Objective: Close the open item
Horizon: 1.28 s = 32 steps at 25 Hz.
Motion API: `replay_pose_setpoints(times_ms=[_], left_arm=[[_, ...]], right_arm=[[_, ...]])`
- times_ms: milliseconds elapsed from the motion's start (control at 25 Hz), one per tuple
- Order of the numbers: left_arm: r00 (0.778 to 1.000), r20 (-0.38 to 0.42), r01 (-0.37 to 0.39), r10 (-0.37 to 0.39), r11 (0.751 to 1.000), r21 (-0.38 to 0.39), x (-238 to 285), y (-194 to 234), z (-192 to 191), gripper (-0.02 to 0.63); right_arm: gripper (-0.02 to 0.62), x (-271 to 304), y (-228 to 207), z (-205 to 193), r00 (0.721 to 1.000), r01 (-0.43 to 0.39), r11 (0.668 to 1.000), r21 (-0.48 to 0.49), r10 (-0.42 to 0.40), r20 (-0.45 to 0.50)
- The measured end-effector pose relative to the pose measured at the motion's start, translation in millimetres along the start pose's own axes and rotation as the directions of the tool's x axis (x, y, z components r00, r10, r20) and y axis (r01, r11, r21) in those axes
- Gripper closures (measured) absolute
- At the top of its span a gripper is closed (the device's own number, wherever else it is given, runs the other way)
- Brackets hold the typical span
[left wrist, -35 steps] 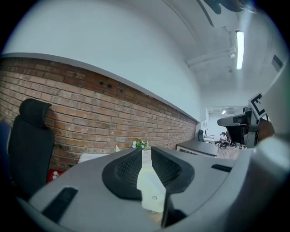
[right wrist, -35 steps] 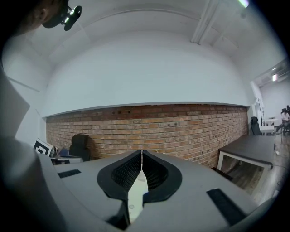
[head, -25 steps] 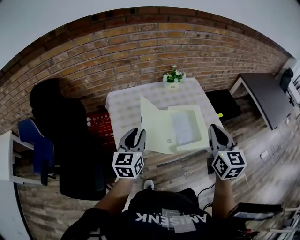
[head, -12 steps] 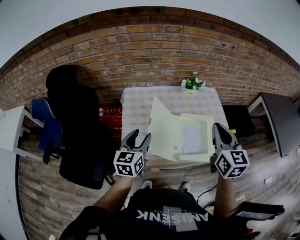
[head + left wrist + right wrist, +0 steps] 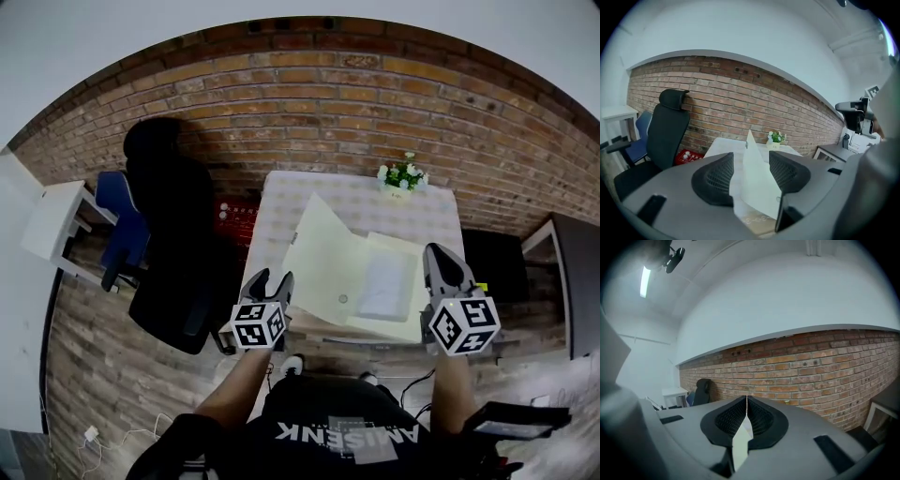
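Observation:
A pale yellow folder (image 5: 330, 302) lies open on the white table (image 5: 309, 192), its left cover (image 5: 319, 248) raised at a slant and white papers (image 5: 386, 281) in its right half. My left gripper (image 5: 269, 278) hovers at the table's front left corner, just left of that cover. Its jaws have just been opening and stand open; in the left gripper view (image 5: 751, 161) the raised cover (image 5: 757, 185) shows through the gap, untouched by the pads. My right gripper (image 5: 439, 253) is shut beside the folder's front right edge. In the right gripper view (image 5: 746, 398) only a pale sliver shows in the slit.
A small pot of flowers (image 5: 401, 175) stands at the table's far edge against the brick wall. A black office chair (image 5: 178, 253) and a red crate (image 5: 234, 217) are left of the table. A white side table (image 5: 56, 220) is far left, a dark desk (image 5: 574, 253) far right.
The left gripper's jaws have spread apart and the gripper has dropped lower at the table's front left corner. The whole view has swung left, so the table sits further right. The right gripper stays shut.

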<state>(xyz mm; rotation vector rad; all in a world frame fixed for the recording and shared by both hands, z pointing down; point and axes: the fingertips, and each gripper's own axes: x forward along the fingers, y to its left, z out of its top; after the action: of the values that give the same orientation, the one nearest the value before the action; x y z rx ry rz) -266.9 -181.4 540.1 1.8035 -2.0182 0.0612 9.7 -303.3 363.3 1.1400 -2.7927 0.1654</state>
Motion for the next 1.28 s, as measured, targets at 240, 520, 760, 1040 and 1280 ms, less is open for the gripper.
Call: replay_pose_setpoints(times_ms=[240,520,760,1040,1280], left_arm=[[0.995,-0.04,-0.092,0.089,0.992,-0.081,7,6,-29,0.376],[0.993,-0.102,-0.083,0.067,0.983,-0.166,19,7,-73,0.376],[0.994,-0.109,-0.042,0.026,0.988,-0.146,31,9,-78,0.377],[0.996,-0.074,0.046,-0.057,0.988,-0.145,38,-4,-72,0.486],[0.988,-0.095,0.11,-0.123,0.985,-0.13,40,-18,-69,0.571]], right_arm=[[0.554,3,-21,-8,0.999,-0.051,0.998,0.021,0.051,-0.01],[0.552,9,-27,-19,0.996,-0.074,0.997,0.021,0.075,-0.04],[0.552,13,-20,-20,0.996,-0.075,0.997,0.017,0.076,-0.053],[0.552,8,-18,-26,0.998,-0.037,0.999,0.029,0.039,-0.059],[0.554,-4,-24,-26,0.998,0.014,0.999,0.03,-0.012,-0.059]])
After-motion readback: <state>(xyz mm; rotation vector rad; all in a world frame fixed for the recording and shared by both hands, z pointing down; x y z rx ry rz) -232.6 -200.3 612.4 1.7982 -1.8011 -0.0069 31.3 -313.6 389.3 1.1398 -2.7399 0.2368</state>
